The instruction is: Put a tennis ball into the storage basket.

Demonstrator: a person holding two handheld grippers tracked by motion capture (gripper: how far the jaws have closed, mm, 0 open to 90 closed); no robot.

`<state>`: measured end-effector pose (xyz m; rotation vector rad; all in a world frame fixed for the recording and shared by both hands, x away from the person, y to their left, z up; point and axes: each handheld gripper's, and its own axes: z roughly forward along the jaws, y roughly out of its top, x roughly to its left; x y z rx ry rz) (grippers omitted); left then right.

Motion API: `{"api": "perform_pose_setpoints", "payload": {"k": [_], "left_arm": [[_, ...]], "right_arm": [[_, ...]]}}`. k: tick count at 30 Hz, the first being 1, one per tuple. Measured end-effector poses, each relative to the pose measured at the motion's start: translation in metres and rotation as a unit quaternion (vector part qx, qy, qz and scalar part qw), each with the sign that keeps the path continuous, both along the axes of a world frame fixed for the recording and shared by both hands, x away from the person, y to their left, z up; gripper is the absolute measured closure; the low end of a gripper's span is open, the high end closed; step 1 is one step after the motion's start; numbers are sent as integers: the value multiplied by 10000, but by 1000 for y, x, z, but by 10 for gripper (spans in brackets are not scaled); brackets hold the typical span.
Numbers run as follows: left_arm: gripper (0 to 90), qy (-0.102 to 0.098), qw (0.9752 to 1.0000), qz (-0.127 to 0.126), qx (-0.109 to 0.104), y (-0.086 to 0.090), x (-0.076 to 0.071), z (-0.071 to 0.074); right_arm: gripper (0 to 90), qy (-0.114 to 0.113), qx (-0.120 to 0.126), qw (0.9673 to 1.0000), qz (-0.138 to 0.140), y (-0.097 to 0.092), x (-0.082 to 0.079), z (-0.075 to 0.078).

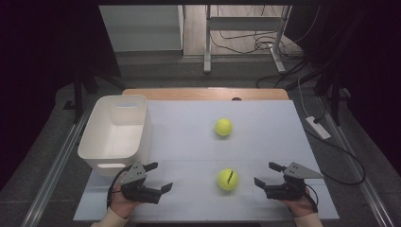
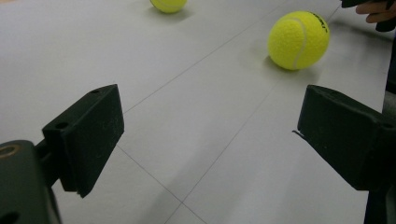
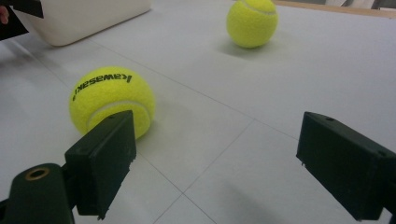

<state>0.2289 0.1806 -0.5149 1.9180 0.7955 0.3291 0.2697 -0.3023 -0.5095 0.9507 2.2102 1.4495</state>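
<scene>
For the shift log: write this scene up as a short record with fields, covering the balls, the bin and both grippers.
near tennis ball: yellow, black lettering, on the white table, between the two grippers, touched by neither
far tennis ball: yellow, farther up the table, alone
bin: white plastic, at the table's left side, nothing visible inside
left gripper: jaws open, nothing between them, beside the bin's near end
right gripper: jaws open, nothing between them, pointing toward the near tennis ball
</scene>
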Motion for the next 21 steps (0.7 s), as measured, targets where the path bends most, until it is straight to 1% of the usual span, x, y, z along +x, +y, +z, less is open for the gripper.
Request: {"api": "perform_pose_setpoints", "payload": {"k": [8,12,14,21], "left_arm": [[81,-30,10000,9,11,-3,1,1],[81,-48,10000,29,-4,-2,-1,3],[81,-67,10000,40,19,-2,-3,3],[81,-89,9999,73,0,-2,-5,5]], "right_arm": [[121,-23,-33,10000,30,1,0,0],[122,-20,-32,10000,8,1,0,1],[122,-21,-38,10000,21,2,0,1],[122,-50,-53,10000,66,4,0,2]]}}
